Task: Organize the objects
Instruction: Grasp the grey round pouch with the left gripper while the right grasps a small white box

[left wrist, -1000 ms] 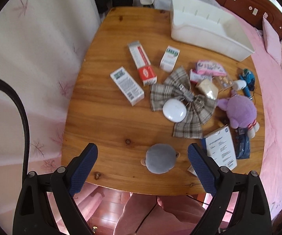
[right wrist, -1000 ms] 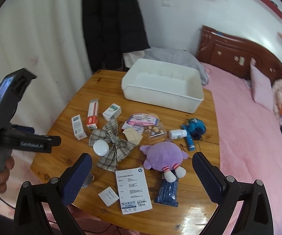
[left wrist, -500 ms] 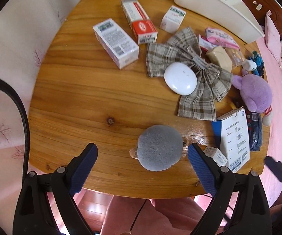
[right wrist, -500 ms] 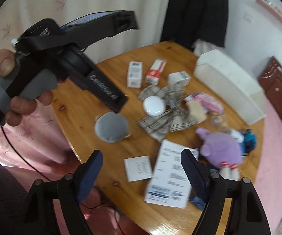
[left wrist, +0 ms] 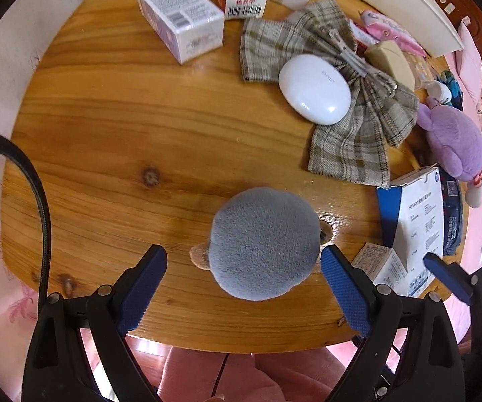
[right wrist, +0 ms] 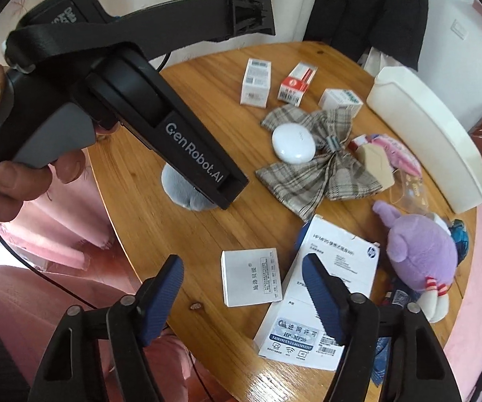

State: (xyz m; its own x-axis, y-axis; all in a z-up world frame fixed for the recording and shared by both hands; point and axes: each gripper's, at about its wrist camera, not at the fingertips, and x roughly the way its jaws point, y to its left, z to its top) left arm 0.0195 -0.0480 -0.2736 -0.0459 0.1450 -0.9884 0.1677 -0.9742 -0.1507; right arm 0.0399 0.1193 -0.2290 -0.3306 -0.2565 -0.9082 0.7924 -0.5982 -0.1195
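The left gripper (left wrist: 243,283) has its ribbed blue pads spread wide on either side of a fuzzy grey plush (left wrist: 265,244), not touching it. The plush is a rounded dome on the glossy wooden table (left wrist: 107,127). At one o'clock from it a smooth white oval case (left wrist: 314,88) rests on a plaid cloth bow (left wrist: 348,134). The right gripper (right wrist: 242,286) – its jaws have just been closing, nothing clamped – hovers over a small white box (right wrist: 250,276) beside a flat carton (right wrist: 328,288) printed "HP-MF20". The left handle reads "GenRobot.AI". A purple plush (right wrist: 420,251) lies at three o'clock.
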